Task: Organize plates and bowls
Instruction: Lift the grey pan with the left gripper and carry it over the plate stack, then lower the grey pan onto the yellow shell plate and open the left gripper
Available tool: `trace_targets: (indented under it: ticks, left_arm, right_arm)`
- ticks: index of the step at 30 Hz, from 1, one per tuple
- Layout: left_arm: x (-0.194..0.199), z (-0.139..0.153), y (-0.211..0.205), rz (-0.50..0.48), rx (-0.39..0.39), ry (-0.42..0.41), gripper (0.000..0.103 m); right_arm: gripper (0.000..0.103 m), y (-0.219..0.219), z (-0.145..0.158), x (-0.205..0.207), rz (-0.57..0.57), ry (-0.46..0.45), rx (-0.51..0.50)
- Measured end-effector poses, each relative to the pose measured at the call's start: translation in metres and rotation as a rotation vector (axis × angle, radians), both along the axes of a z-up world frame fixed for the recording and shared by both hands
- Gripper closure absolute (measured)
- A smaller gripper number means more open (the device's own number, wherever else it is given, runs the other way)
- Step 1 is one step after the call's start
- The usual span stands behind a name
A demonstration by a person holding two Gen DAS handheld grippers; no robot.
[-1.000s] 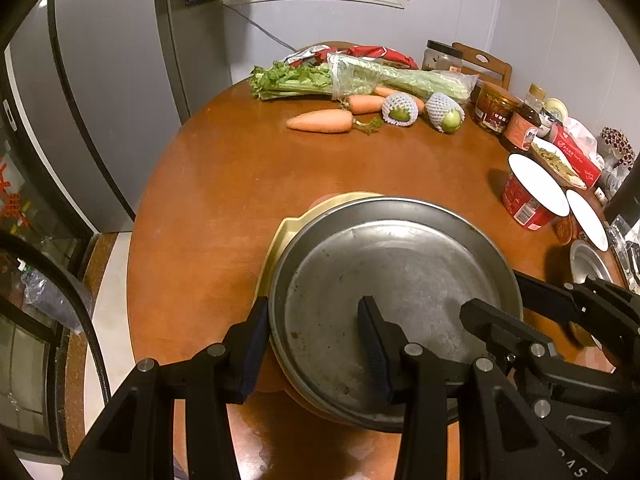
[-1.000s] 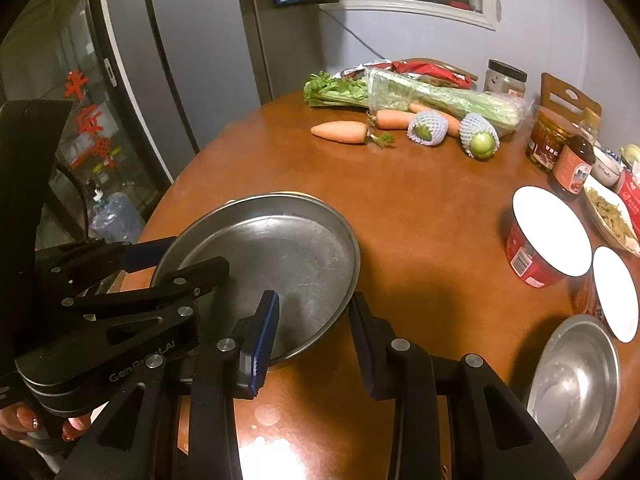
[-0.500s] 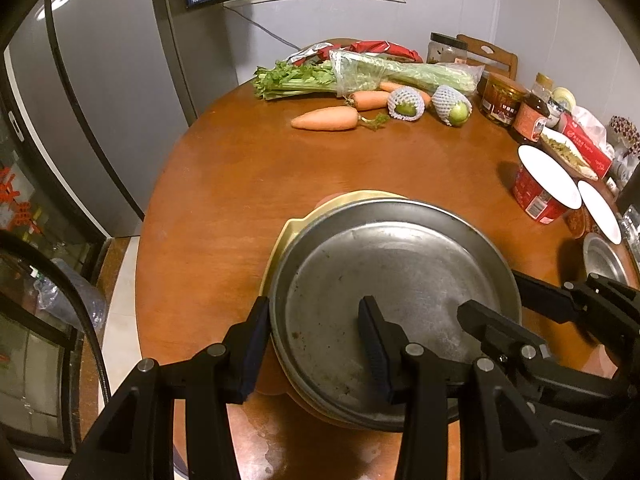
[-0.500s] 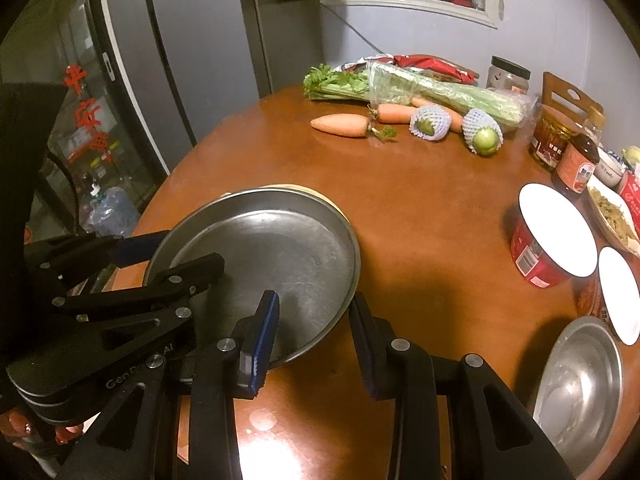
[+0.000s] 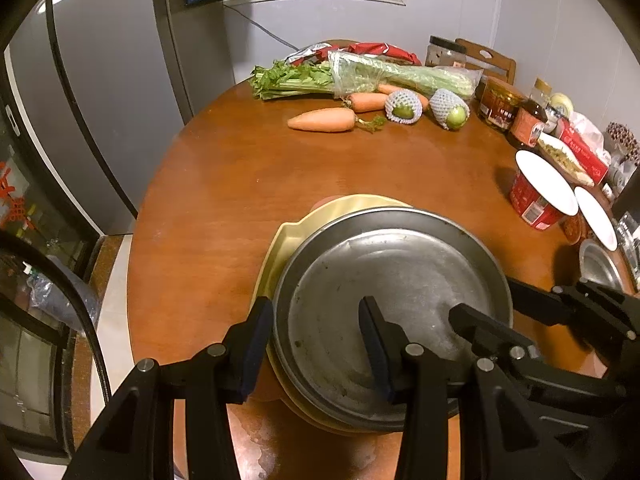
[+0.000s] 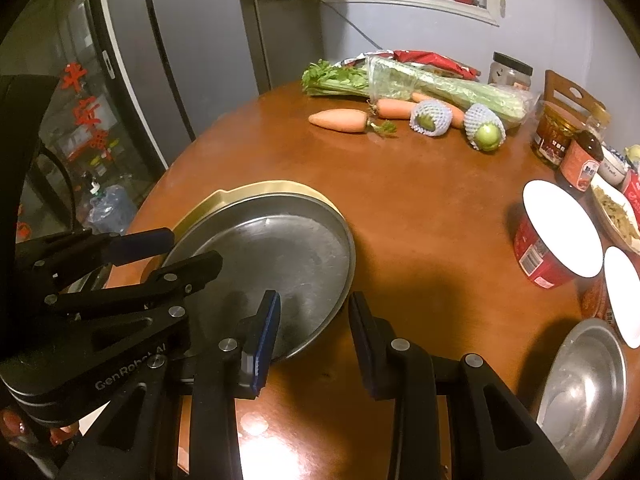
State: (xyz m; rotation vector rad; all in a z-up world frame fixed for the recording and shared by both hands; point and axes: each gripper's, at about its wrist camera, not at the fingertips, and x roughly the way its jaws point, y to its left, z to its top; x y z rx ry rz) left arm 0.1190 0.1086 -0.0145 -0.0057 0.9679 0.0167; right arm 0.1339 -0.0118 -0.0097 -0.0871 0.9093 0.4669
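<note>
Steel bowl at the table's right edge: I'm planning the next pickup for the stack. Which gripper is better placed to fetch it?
Right. The right gripper straddles the steel plate's rim nearest the steel bowl; the left gripper straddles the far side.

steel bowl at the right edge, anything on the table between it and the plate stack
Nothing visible does. In the right wrist view, only bare table lies between the steel bowl and the metal plate on the yellow plate. The red cup sits farther back.

yellow plate mostly hidden under steel plate | steel bowl cut by frame edge | jar labels unreadable
</note>
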Motion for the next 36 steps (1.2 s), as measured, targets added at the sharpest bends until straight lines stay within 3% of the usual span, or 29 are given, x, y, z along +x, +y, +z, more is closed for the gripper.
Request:
trace_targets:
  ticks: [13,20,30,34,36]
  left_arm:
    - [-0.010,0.012,0.018,0.028,-0.008,-0.044,0.057]
    - [-0.015,0.006,0.034,0.073,-0.021,-0.027,0.054]
    - [-0.031,0.000,0.049,0.082,-0.141,-0.013,0.052]
    - [-0.041,-0.003,0.049,0.041,-0.238,-0.025,0.052]
    - [-0.041,-0.004,0.050,0.044,-0.246,-0.016,0.052]
  right_arm:
    - [0.065,0.004,-0.002,0.007,0.000,0.006,-0.003]
    - [0.065,0.003,-0.003,0.010,-0.001,0.010,0.004]
    - [0.062,-0.016,0.005,0.008,-0.036,0.020,0.057]
    - [0.056,-0.022,0.006,0.001,-0.033,0.026,0.047]
    - [0.054,-0.025,0.008,-0.001,-0.035,0.025,0.060]
